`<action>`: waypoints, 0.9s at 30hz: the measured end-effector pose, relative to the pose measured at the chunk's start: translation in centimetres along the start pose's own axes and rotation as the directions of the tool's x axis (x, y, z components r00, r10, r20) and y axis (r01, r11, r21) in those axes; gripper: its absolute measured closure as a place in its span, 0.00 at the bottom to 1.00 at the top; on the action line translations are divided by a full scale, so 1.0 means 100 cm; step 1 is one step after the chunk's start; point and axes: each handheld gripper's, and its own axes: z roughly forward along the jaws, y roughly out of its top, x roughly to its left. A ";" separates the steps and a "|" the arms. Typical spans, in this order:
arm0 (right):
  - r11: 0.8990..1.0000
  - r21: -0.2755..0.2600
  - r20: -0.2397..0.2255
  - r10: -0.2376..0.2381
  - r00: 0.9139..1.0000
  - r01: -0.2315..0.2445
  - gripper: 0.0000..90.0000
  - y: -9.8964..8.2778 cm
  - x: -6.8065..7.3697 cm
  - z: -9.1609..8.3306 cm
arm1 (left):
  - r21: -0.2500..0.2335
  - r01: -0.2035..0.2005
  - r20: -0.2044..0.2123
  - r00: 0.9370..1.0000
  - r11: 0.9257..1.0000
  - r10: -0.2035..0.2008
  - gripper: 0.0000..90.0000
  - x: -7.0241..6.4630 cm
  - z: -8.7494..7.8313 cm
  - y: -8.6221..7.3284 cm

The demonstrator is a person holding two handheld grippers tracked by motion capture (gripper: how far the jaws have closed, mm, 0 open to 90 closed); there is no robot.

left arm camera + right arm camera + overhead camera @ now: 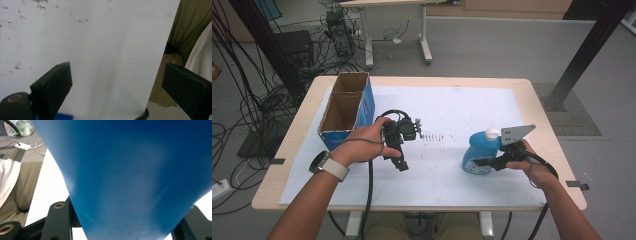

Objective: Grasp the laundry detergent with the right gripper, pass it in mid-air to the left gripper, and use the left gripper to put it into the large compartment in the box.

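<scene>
1. Blue bottle (481,151) w/ white cap (492,133) stood upright on the white sheet (462,107) covering the desk (539,120), at the right side, towards the near edge.
2. Right claw (479,162) was pinching the bottle low on its body, coming in from the right; jaws sat on either side of it. In the right gripper view the blue body (130,177) ran down between the two black jaws, pressed by both.
3. Right hand (528,159) held that gripper from the right of the bottle; grey plate (515,133) on top of it sat just right of the cap.
4. Left claw (401,162) was spread wide w/ nothing between the jaws; in the left gripper view only bare white sheet lay between them.
5. Left hand (367,141) held its gripper left of centre, over the sheet, well apart from the bottle.
6. Cardboard box (347,107) w/ blue sides and two open compartments stood at the far left of the desk, just beside the left hand.
7. Faint dark specks (436,137) marked the sheet between the two grippers.
8. Black cables trailed from both grippers off the near edge.
</scene>
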 end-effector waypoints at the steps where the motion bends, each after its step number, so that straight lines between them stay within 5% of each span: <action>1: 1.000 0.000 -0.001 -0.001 1.000 0.001 0.47 0.000 0.000 0.000 | 0.000 0.001 -0.001 1.000 1.000 -0.001 0.11 0.000 0.000 0.000; 27: 1.000 0.003 0.002 0.008 1.000 -0.008 0.48 0.000 0.000 0.000 | -0.005 0.002 -0.005 1.000 1.000 -0.002 0.11 0.001 -0.001 -0.002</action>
